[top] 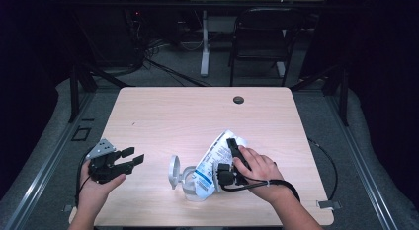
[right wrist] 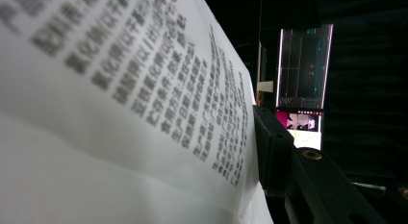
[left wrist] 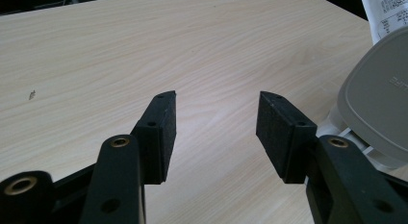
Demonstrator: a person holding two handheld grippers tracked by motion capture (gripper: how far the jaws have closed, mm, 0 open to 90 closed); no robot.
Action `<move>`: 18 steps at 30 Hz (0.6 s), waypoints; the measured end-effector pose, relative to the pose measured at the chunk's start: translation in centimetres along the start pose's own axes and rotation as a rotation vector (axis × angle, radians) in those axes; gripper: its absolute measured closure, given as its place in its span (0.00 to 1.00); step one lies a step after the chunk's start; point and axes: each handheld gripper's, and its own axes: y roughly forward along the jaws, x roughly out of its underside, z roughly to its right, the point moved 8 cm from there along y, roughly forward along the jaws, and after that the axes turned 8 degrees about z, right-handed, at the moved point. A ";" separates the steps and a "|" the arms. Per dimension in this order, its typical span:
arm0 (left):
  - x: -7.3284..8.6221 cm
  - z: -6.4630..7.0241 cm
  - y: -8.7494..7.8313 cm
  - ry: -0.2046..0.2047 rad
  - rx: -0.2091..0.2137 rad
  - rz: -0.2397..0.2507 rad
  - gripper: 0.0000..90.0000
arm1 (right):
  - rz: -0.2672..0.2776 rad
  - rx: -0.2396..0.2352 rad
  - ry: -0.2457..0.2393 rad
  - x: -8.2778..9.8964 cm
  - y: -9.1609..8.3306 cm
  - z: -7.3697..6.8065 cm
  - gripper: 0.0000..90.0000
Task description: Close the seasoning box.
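A: Right gripper (top: 232,158) is tilting a white printed pouch (top: 213,161) over a clear container (top: 192,185) near the front middle of the desk (top: 163,111). Its jaws are clenching the pouch's upper body; in the right gripper view the printed side (right wrist: 144,89) is lying flat against one jaw.

B: Left gripper (top: 129,158)?

A: Hovering to the left, well apart from the pouch, jaws released and holding nothing. In the left gripper view the container's grey flip lid (left wrist: 380,104) is standing open just beside its right jaw.

B: How to do the pour well?

A: Judging from the tilt: keeping the pouch mouth over the container opening, tipping slowly, gripping without crushing. The left gripper could be steadying the container, since it looks light and liable to slide.
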 end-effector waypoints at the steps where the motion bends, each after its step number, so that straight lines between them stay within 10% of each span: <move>1: 0.0 0.0 0.0 -0.001 0.001 0.000 0.55 | 0.004 0.002 -0.004 0.0 0.0 0.0 0.72; 18: 0.0 0.0 -0.1 0.001 0.001 -0.007 0.55 | 0.020 0.008 -0.012 -0.3 0.1 0.2 0.74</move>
